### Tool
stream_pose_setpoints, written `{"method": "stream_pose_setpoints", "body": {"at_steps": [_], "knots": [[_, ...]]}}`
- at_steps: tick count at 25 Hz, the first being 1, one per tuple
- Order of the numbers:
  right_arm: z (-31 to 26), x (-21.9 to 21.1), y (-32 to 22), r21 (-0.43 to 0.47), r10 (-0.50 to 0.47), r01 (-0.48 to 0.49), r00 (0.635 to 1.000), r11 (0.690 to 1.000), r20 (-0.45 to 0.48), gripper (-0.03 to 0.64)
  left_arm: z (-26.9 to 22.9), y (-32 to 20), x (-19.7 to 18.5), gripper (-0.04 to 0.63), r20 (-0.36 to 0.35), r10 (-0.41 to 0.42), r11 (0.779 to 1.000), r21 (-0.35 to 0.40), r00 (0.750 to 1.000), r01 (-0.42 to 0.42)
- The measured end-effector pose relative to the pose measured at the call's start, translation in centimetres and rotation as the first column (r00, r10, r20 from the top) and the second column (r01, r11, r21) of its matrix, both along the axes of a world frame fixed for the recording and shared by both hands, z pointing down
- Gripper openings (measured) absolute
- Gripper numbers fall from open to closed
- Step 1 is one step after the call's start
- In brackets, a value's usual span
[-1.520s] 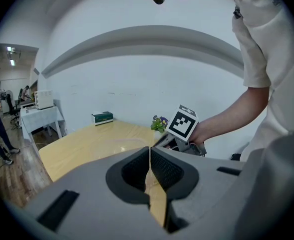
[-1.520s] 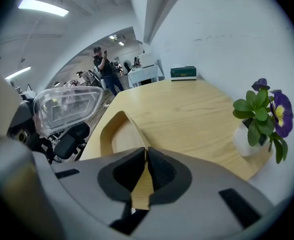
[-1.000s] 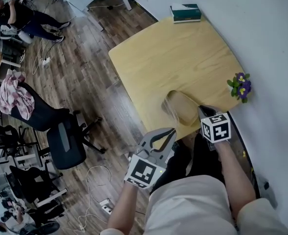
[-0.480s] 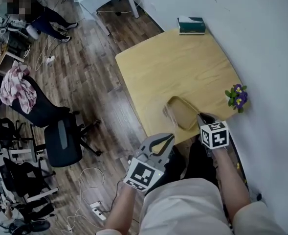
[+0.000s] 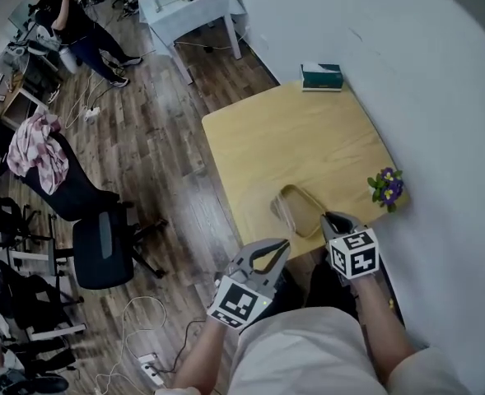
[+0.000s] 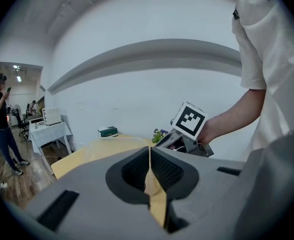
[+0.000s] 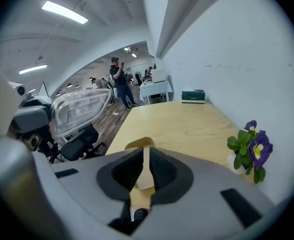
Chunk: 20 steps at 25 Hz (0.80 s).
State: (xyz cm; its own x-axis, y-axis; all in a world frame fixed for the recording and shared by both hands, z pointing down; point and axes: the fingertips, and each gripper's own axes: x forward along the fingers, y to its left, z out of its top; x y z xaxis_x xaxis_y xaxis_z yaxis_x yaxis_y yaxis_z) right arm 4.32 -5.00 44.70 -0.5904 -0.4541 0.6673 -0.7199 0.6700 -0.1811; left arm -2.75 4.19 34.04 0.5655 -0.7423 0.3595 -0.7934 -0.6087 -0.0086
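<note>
The right tool [image 5: 331,219] pinches the tray [image 5: 298,211] by its near-right rim; the tray stretches far-left from it. The left tool [image 5: 277,245], pressed together, hangs off the bench [image 5: 308,138].

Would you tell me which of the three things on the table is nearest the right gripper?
The tan tray, at the table's near edge, its rim between the right gripper's fingers; the flower pot and green box lie farther.

The left tongs [image 5: 284,243] and right tongs [image 5: 329,219] now sit nearer the person's body, and the table [image 5: 267,138] looks farther off. In the right gripper view, less of the tray [image 5: 301,210] shows above the jaws.
</note>
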Motion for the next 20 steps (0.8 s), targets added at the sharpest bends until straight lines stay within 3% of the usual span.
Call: {"method": "stream_pose_setpoints", "body": {"at_steps": [8, 20], "knots": [[-4.3, -0.6, 1.8, 0.056, -0.068, 0.064, 0.995, 0.996, 0.078, 0.040, -1.4, -0.2, 1.4, 0.014, -0.008, -0.015, 0.999, 0.038, 1.000, 0.015], [-10.2, -0.8, 2.3, 0.139, -0.105, 0.082, 0.981, 0.987, 0.162, 0.037, -3.8, -0.4, 1.7, 0.014, -0.049, -0.060, 0.994, 0.088, 0.997, 0.064]]}}
